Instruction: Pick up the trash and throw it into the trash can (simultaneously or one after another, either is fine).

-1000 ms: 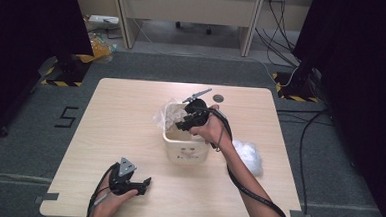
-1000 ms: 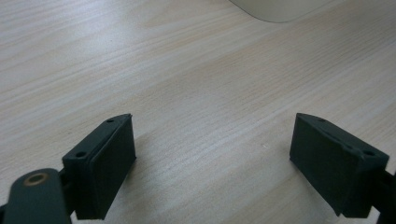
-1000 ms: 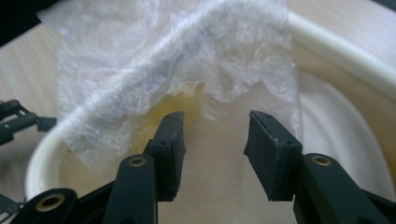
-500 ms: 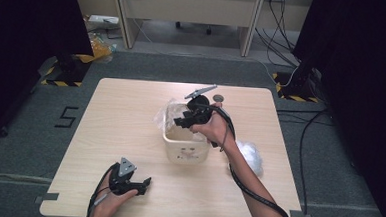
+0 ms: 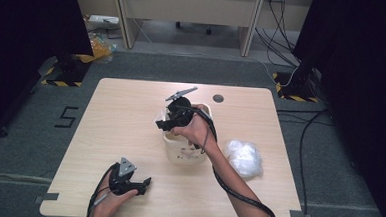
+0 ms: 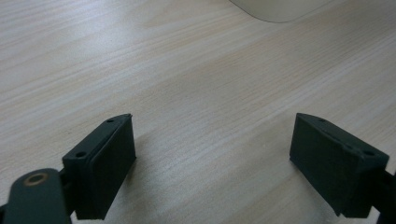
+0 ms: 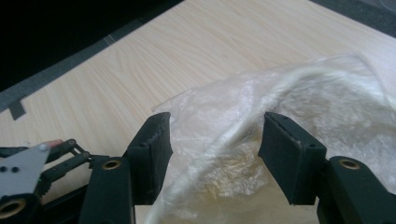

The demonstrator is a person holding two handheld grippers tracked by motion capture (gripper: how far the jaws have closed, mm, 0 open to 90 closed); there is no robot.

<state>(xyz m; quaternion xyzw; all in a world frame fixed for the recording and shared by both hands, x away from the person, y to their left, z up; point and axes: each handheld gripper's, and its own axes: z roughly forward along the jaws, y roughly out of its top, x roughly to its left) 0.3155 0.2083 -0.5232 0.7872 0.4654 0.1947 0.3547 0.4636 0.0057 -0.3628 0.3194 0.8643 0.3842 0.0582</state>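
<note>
The right gripper (image 5: pixel 173 118) hovers over the bin (image 5: pixel 186 150), released fingers straddling its plastic liner (image 7: pixel 299 121) probably to pinch it, while the left gripper (image 5: pixel 136 183) rests released on the counter (image 5: pixel 105 114)

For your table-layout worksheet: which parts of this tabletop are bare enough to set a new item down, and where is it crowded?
Bare: the table's far-left stretch beyond the left gripper, and the near edge between the forearms. Crowded: the middle, where the right gripper hangs over the white bin, and the crumpled plastic beside it.
</note>
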